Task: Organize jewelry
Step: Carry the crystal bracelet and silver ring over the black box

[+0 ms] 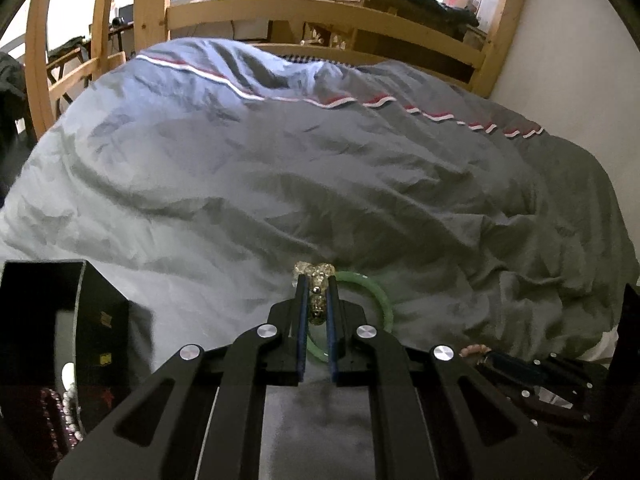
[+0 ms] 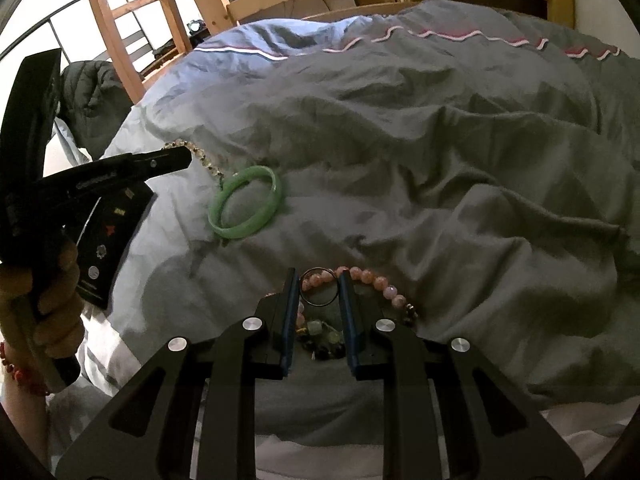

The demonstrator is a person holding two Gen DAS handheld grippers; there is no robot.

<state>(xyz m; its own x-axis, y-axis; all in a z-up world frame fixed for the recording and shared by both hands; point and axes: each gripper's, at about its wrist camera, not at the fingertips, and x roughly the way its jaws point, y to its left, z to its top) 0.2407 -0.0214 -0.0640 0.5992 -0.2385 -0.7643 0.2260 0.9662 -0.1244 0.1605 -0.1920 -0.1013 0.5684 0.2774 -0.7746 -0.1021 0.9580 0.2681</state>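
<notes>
My left gripper (image 1: 316, 280) is shut on a clear yellowish bead bracelet (image 1: 316, 276), which hangs from its tips above the grey duvet. In the right wrist view the same gripper (image 2: 184, 156) holds the bead bracelet (image 2: 204, 160) at the left. A green jade bangle (image 1: 380, 300) (image 2: 248, 204) lies on the duvet just beyond it. My right gripper (image 2: 319, 280) is open over a pink bead bracelet (image 2: 368, 278), a thin dark ring (image 2: 319, 288) and a small heap of dark and green beads (image 2: 320, 336).
A black jewelry box (image 1: 44, 320) stands open at the left with pearl and purple strands inside; its lid shows in the right wrist view (image 2: 108, 240). The rumpled grey duvet (image 2: 440, 140) covers the bed. A wooden bed frame (image 1: 320, 8) stands behind.
</notes>
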